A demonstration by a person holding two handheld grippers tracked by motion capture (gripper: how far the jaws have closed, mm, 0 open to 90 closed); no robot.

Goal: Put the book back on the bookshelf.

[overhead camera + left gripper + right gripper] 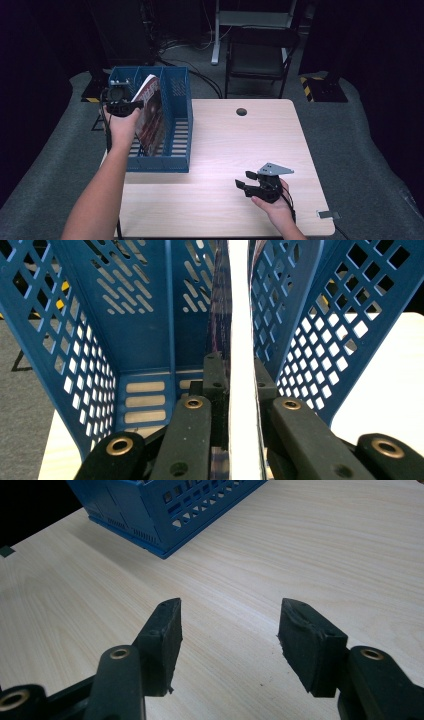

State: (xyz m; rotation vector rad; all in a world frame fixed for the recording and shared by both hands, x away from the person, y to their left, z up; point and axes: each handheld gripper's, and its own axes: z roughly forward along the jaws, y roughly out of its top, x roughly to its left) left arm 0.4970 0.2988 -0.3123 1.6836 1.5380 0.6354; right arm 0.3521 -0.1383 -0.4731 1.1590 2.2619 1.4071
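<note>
The left gripper [134,106] is clamped on a magazine [150,115], held on edge inside the blue file rack [182,125] at the tabletop's [235,145] left edge. The right gripper [243,181] rests near the front edge, jaws apart with nothing between them.

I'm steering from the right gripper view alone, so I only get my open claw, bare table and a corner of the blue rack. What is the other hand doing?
Observer: The left claw is shut on a magazine, holding it inside the blue rack.
Operator: Is the magazine upright?
Observer: It tilts in the high view, its top edge leaning toward the rack's left side.
Operator: Which compartment is it in?
Observer: In the left gripper view it stands between two perforated dividers; I cannot tell which slot that is.
</note>
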